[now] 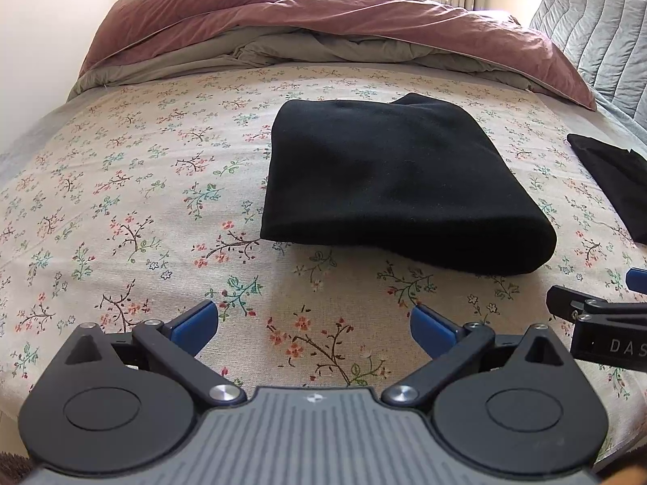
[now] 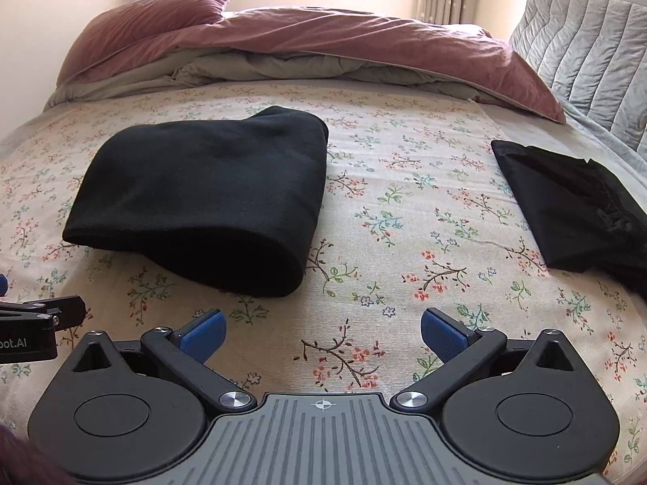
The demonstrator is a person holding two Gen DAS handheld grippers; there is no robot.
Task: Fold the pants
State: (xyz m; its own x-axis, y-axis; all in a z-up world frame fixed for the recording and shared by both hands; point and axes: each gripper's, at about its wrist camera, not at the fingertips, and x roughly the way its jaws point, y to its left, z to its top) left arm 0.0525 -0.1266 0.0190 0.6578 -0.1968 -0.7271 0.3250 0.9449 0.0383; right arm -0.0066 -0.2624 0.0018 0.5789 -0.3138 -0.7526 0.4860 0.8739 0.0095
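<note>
Black pants (image 1: 400, 186) lie folded into a thick rectangle on the floral bedsheet (image 1: 141, 202); they also show in the right wrist view (image 2: 210, 198), left of centre. My left gripper (image 1: 313, 325) is open and empty, hovering over the sheet just short of the pants' near edge. My right gripper (image 2: 322, 333) is open and empty, near the pants' right front corner. Each gripper's side shows at the edge of the other's view.
A second folded black garment (image 2: 574, 210) lies to the right, also at the right edge of the left wrist view (image 1: 614, 178). A rumpled pink and grey duvet (image 2: 323, 44) with a pink pillow lies at the back. A grey quilted cushion (image 2: 586, 52) stands at the right.
</note>
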